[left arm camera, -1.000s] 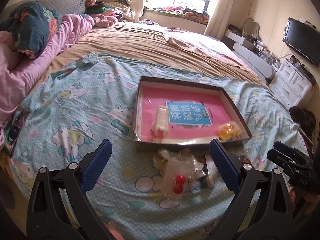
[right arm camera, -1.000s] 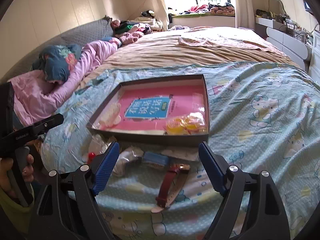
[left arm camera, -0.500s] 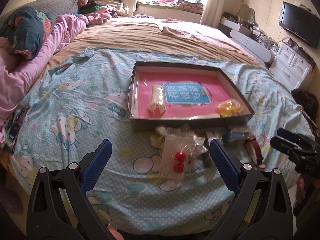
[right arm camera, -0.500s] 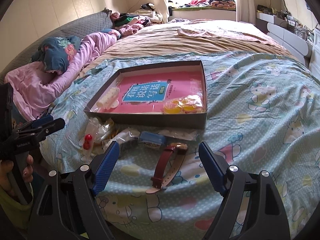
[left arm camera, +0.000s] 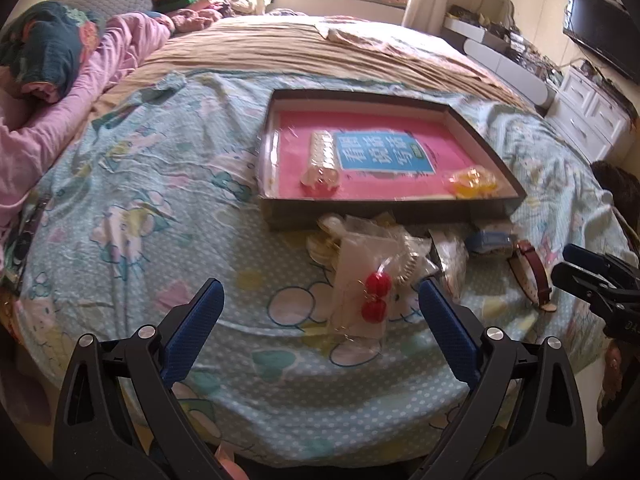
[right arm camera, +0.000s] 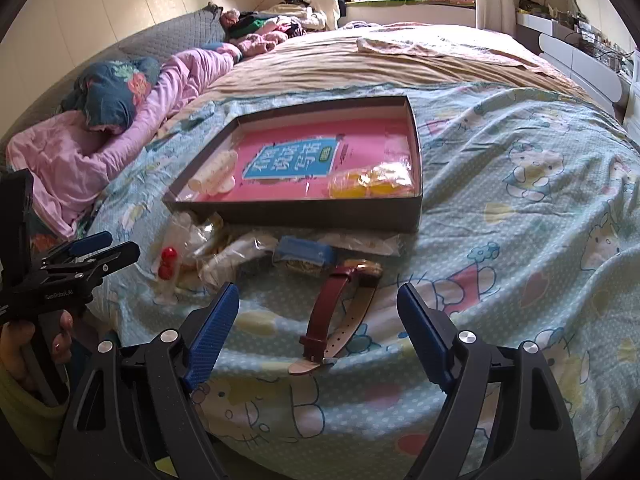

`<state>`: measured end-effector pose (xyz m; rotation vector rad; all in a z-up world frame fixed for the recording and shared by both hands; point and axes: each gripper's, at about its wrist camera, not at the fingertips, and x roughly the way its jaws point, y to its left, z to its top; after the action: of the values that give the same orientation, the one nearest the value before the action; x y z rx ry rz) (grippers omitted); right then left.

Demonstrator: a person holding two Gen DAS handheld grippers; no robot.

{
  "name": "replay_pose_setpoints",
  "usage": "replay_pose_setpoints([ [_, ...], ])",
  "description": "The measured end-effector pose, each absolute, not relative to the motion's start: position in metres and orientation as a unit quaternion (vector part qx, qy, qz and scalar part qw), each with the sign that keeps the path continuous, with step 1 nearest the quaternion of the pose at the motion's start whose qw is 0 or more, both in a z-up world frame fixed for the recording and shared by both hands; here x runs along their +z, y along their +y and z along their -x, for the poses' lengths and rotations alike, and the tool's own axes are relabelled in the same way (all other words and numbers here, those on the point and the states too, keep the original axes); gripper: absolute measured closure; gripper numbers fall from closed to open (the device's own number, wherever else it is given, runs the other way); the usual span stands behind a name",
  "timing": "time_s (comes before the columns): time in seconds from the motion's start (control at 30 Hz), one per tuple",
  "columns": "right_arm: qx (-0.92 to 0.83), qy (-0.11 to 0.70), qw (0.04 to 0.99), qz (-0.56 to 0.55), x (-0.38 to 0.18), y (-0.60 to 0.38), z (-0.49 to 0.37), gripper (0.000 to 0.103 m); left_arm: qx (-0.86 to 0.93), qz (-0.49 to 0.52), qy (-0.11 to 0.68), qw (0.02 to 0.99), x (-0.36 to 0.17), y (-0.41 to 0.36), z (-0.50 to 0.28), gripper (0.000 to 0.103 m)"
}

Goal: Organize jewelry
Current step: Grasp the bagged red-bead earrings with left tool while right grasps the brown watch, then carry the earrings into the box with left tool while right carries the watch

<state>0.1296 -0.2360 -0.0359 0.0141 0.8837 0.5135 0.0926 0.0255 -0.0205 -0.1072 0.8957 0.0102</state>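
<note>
- While both grippers hung over the near edge of the bed, we judged the step to be the approach before a first pick; loose jewelry lay outside the tray (left arm camera: 496, 168).
- The left gripper (left arm camera: 320, 322) stood wide open and empty, with the bag of red earrings (left arm camera: 374, 298) lying between its jaws on the bedspread, untouched.
- The right gripper (right arm camera: 318, 322) stood equally wide and empty, above the red-strapped watch (right arm camera: 340, 300).
- All loose pieces lay just in front of the tray's near wall; the blue box (right arm camera: 306, 254) lay nearest that wall, the watch in front of it.
- Counted inside the tray: one white bead bracelet (left arm camera: 322, 158), one yellow bagged piece (left arm camera: 472, 180), one pink booklet (right arm camera: 296, 160).
- Counted outside: one watch, one blue box, one earring bag holding two red beads; further clear bags overlapped, so we could not count them.
- Our judgement: the next move called for lowering onto one piece, closing gently, then carrying it over the tray wall.
</note>
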Motion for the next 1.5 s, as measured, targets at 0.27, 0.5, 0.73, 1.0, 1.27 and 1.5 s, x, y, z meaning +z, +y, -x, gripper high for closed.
replay_pose_setpoints([
  [0.27,0.242,0.447,0.861,-0.007,-0.056,-0.23,-0.137,0.023,-0.013,0.046,0.458,0.888,-0.046,0.013,-0.1,0.012],
  [0.5,0.232,0.459,0.858,-0.017,-0.071,-0.229,-0.15,0.023,-0.017,0.051,0.465,0.884,-0.058,0.016,-0.106,0.012],
  [0.73,0.223,0.462,0.858,-0.011,-0.08,-0.23,-0.166,0.029,-0.022,0.064,0.469,0.881,-0.065,0.021,-0.112,0.023],
  [1.0,0.219,0.458,0.861,0.01,-0.083,-0.231,-0.168,0.081,-0.034,0.067,0.46,0.885,-0.064,0.018,-0.116,0.068],
  [1.27,0.237,0.444,0.864,0.018,-0.065,-0.238,-0.152,0.09,-0.035,0.068,0.453,0.888,-0.055,0.016,-0.11,0.072],
  [1.5,0.251,0.423,0.87,0.034,-0.042,-0.236,-0.135,0.09,-0.031,0.078,0.426,0.901,-0.033,0.022,-0.1,0.072],
])
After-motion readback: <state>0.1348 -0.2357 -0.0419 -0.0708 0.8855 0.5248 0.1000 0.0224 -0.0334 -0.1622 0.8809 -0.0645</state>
